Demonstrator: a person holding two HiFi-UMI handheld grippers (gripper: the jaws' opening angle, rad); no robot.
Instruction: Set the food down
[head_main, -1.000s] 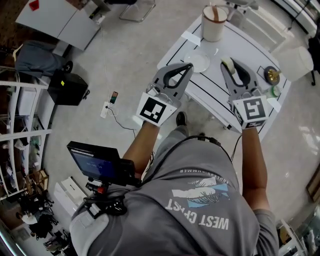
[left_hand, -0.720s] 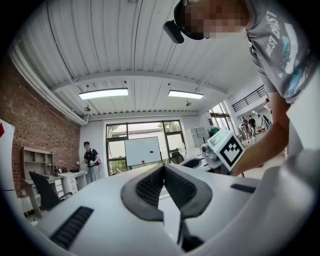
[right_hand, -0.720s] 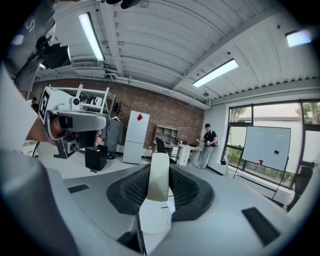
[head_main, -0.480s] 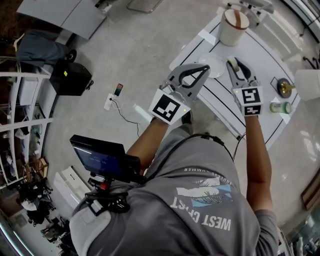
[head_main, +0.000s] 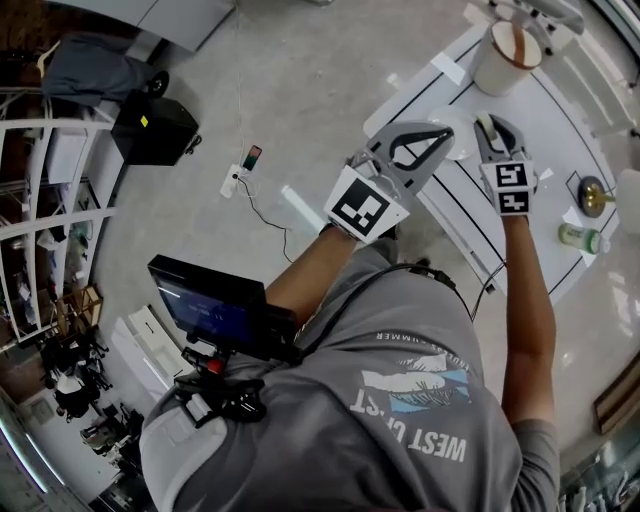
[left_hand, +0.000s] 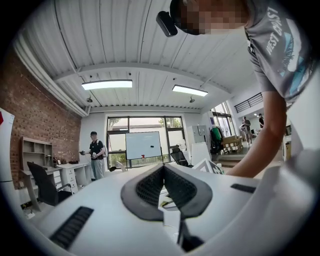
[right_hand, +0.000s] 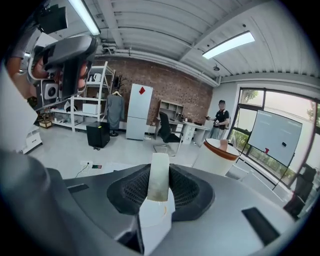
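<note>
A white table (head_main: 575, 105) is seen at the upper right of the head view, beside a grey floor (head_main: 300, 90), with a white container (head_main: 508, 58) at its top end. The right gripper (head_main: 492, 128) is held over the table just below the container, its jaws clamped on a pale slice of food (right_hand: 159, 177) that stands upright between them. The left gripper (left_hand: 163, 169) is held at the table's left edge, its jaws pressed together with nothing between.

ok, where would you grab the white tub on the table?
By the rim, from above: the tub stands upright, looks open-topped and too wide to span, so pinch its wall with one jaw inside, one outside. The left hand-held gripper is free; the right hand-held gripper holds food.
</note>
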